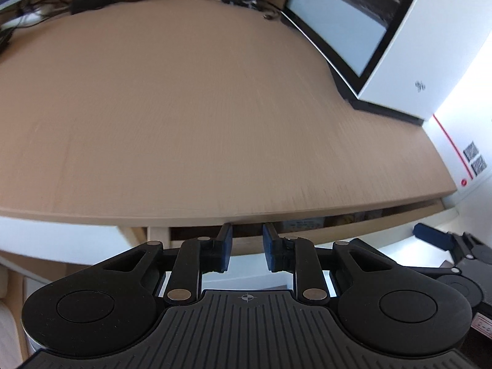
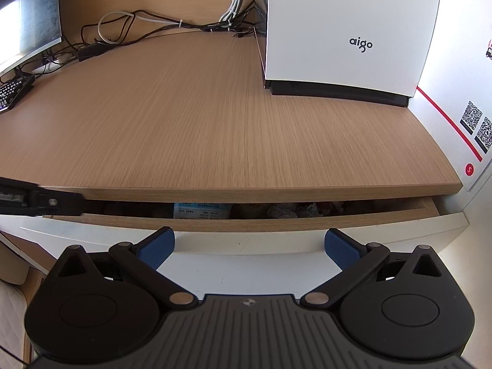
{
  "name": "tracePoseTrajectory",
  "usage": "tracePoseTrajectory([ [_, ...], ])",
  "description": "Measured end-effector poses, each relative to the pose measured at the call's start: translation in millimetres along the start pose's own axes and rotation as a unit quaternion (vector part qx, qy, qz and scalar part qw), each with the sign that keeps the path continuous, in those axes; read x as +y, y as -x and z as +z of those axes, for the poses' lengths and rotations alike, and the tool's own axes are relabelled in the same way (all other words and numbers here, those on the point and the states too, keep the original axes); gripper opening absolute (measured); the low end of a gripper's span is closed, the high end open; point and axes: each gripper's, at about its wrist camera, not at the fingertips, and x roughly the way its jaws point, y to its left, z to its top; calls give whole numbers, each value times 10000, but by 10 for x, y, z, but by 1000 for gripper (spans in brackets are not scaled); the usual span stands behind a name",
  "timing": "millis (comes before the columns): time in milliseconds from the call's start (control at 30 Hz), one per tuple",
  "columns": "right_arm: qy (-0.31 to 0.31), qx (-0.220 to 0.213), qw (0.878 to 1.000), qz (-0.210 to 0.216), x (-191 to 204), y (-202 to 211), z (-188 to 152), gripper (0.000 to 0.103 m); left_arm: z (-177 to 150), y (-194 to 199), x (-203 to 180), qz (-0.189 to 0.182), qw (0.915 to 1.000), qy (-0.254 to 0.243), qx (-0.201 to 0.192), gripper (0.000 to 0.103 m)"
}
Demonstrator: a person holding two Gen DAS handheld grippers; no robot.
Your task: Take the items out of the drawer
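Observation:
Under the wooden desktop (image 2: 215, 107) the drawer (image 2: 246, 224) stands pulled out a narrow way. In the slot lie a blue-and-white printed packet (image 2: 200, 210) and grey crumpled items (image 2: 289, 210), mostly hidden in shadow. My right gripper (image 2: 249, 246) is open wide just in front of the drawer's white front, nothing between its blue pads. My left gripper (image 1: 246, 247) hovers at the left part of the drawer (image 1: 369, 223), its jaws drawn almost together and holding nothing. Its dark finger (image 2: 40, 200) shows at the slot's left end. The view from it is motion-blurred.
A white computer case (image 2: 347, 30) stands at the desk's back right. A monitor (image 2: 30, 15) and a keyboard (image 2: 12, 92) are at the far left, with cables (image 2: 153, 27) along the back. A white panel with QR codes (image 2: 473, 123) bounds the right side.

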Motion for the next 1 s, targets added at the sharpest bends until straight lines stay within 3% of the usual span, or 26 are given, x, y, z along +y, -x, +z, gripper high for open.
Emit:
tracePoseTrajectory([
  [567, 47, 105, 9999, 40, -24, 78, -31, 103, -178, 51, 25, -176, 9998, 41, 58, 22],
  [733, 84, -406, 9989, -237, -172, 202, 77, 103, -279, 126, 18, -186, 9998, 54, 56, 22],
  [833, -225, 199, 9994, -144, -318, -22, 170, 103, -319, 148, -3, -176, 9998, 55, 72, 22],
  [933, -91, 375, 9989, -274, -336, -161, 140, 103, -335, 186, -32, -301, 9994, 59, 180, 21],
  [1000, -38, 496, 9987, -134, -333, -198, 96, 103, -297, 242, -81, -363, 9993, 25, -16, 21],
])
